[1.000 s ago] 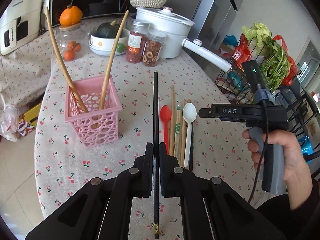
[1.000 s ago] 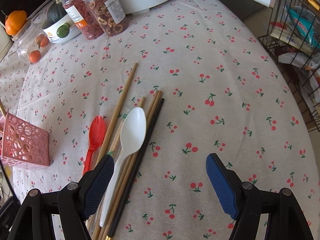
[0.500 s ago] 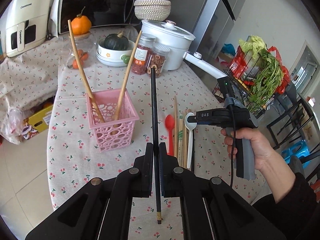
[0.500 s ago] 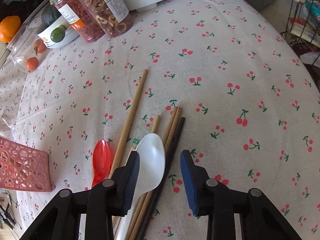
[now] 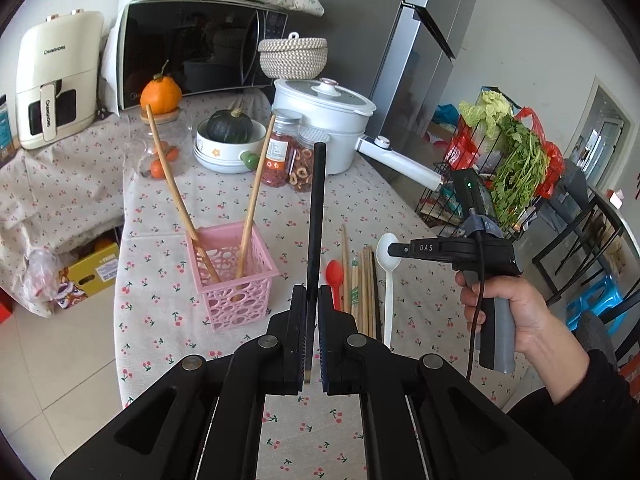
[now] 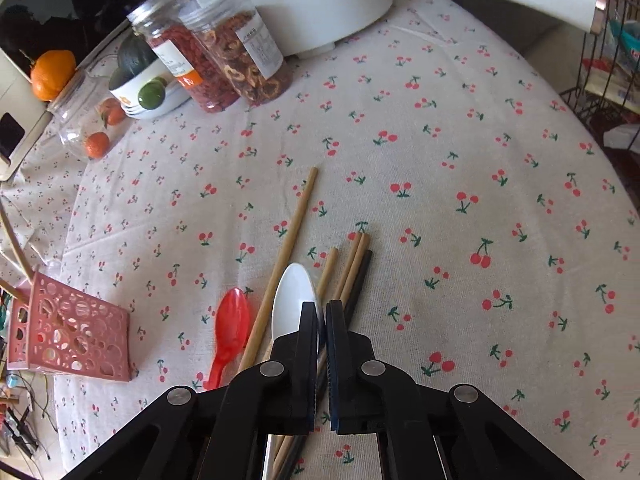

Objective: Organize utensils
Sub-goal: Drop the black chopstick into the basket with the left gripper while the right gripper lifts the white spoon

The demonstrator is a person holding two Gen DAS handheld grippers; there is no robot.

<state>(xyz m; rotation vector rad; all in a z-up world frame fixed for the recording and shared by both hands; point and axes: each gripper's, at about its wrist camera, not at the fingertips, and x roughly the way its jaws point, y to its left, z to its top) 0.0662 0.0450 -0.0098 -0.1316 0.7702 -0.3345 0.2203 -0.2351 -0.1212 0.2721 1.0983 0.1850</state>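
Two claws, one chopstick lifted

One black chopstick (image 5: 316, 216) sits clamped in the left claw (image 5: 313, 320), pointing away, basket (image 5: 234, 276) ahead-left. Right claw (image 6: 323, 344) is pressed together over the white spoon (image 6: 294, 300) among utensils lengthwise on the counter (image 6: 460, 152); whether it grips, I cannot tell.

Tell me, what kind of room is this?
Most likely a home kitchen or dining corner. There's a microwave, a white cooking pot on the cherry-print tablecloth, and a tall fridge nearby.

Home kitchen: microwave (image 5: 192, 48), fridge (image 5: 424, 64), white pot (image 5: 320, 120), cherry-print tablecloth (image 6: 440, 160), vegetable rack (image 5: 504, 152).
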